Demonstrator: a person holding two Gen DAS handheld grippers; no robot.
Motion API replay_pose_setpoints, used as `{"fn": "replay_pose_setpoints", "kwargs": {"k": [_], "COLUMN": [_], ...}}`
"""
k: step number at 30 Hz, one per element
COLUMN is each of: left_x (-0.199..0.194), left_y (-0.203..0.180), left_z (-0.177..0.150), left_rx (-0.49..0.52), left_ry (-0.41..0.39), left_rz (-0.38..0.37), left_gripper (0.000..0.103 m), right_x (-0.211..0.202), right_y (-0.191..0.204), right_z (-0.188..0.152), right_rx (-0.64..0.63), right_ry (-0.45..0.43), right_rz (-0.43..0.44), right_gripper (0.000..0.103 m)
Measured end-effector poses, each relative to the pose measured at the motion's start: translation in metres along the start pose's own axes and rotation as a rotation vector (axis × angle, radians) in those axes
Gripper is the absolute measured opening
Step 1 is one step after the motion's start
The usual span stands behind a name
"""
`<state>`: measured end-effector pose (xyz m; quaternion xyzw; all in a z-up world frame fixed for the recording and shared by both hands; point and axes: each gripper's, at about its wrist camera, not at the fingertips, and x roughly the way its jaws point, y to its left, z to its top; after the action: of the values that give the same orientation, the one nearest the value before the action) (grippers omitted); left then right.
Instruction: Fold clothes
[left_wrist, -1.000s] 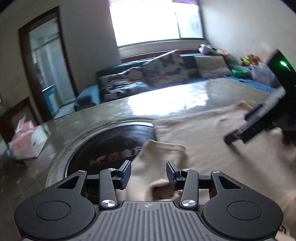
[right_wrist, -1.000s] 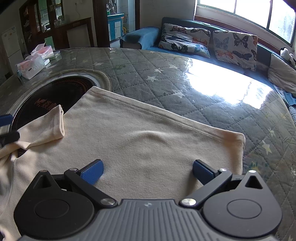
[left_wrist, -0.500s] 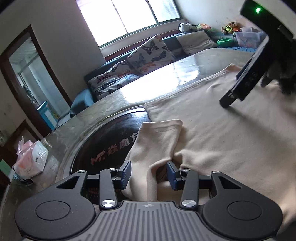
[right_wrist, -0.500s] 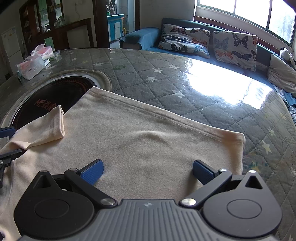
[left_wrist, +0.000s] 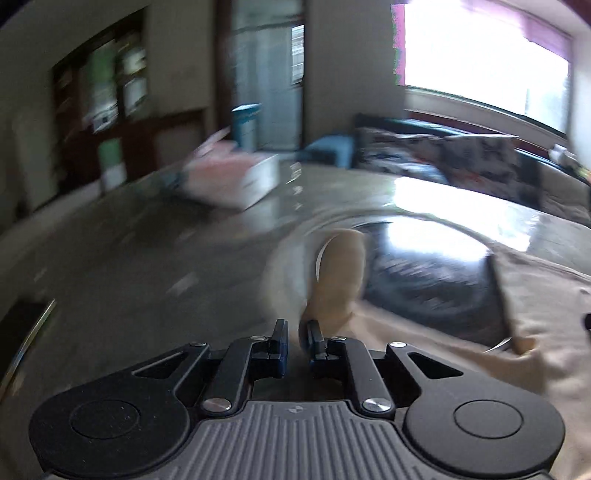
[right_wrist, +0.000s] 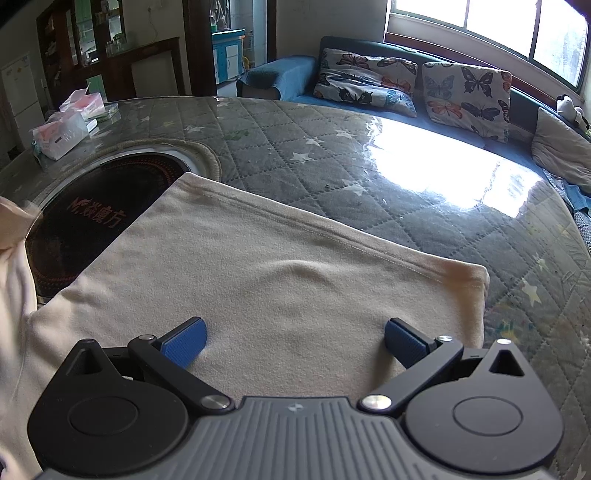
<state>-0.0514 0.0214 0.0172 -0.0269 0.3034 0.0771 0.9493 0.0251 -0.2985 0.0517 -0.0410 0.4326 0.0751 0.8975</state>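
Note:
A cream shirt (right_wrist: 280, 288) lies spread flat on the quilted table, its hem toward the far side. My right gripper (right_wrist: 293, 338) is open and hovers low over the shirt's body, holding nothing. My left gripper (left_wrist: 297, 334) is shut on the shirt's sleeve (left_wrist: 338, 277), which stands up from the jaws over the dark round hotplate (left_wrist: 424, 280). The left wrist view is blurred by motion. The lifted sleeve shows at the left edge of the right wrist view (right_wrist: 13, 225).
A dark round hotplate (right_wrist: 92, 225) is set into the table under the shirt's left side. A pink tissue box (right_wrist: 61, 134) sits at the table's far left. A sofa with butterfly cushions (right_wrist: 369, 86) lies behind the table.
My left gripper has closed on the sleeve and swung it left off the shirt's body, out over the hotplate. The right gripper has not moved.

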Motion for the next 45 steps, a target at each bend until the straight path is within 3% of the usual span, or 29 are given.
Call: {"fn": "replay_pose_setpoints", "kwargs": {"k": [2, 6, 7, 9, 15, 23, 28, 34, 37, 39, 41, 45], "left_x": [-0.001, -0.01, -0.011, -0.014, -0.001, 0.026, 0.027, 0.028, 0.026, 0.023, 0.019, 0.02], "left_y": [0.015, 0.028, 0.029, 0.027, 0.012, 0.003, 0.004, 0.009, 0.011, 0.013, 0.014, 0.016], "left_z": [-0.009, -0.011, -0.009, -0.003, 0.012, 0.012, 0.01, 0.011, 0.012, 0.014, 0.016, 0.017], "left_rx": [-0.023, -0.027, -0.026, -0.018, 0.062, 0.171, 0.209, 0.228, 0.207, 0.186, 0.175, 0.157], "left_ry": [0.027, 0.028, 0.023, 0.001, -0.019, 0.005, -0.002, -0.005, -0.001, -0.006, -0.017, -0.006], "left_rz": [0.031, 0.015, 0.014, 0.013, 0.023, 0.057, 0.088, 0.102, 0.098, 0.099, 0.1, 0.079], "left_gripper": [0.014, 0.015, 0.018, 0.035, 0.042, 0.039, 0.016, 0.016, 0.022, 0.045, 0.053, 0.054], "right_x": [0.0, -0.001, -0.002, -0.01, -0.034, -0.044, -0.039, -0.054, -0.056, -0.058, -0.061, -0.073], "right_y": [0.0, 0.004, 0.006, 0.014, 0.056, 0.113, 0.135, 0.156, 0.166, 0.173, 0.177, 0.187], "right_z": [0.0, 0.001, 0.001, -0.001, -0.011, -0.026, -0.039, -0.051, -0.057, -0.061, -0.063, -0.066], "right_rx": [0.001, -0.001, -0.004, -0.024, -0.137, -0.252, -0.302, -0.411, -0.443, -0.461, -0.469, -0.49], "right_ry": [0.001, 0.005, 0.006, -0.006, -0.032, -0.047, -0.031, -0.081, -0.086, -0.09, -0.097, -0.125], "right_rz": [-0.002, -0.012, -0.014, -0.003, 0.071, 0.166, 0.202, 0.185, 0.198, 0.207, 0.213, 0.254], "right_gripper": [0.103, 0.103, 0.103, 0.103, 0.103, 0.103, 0.103, 0.103, 0.103, 0.103, 0.103, 0.102]}}
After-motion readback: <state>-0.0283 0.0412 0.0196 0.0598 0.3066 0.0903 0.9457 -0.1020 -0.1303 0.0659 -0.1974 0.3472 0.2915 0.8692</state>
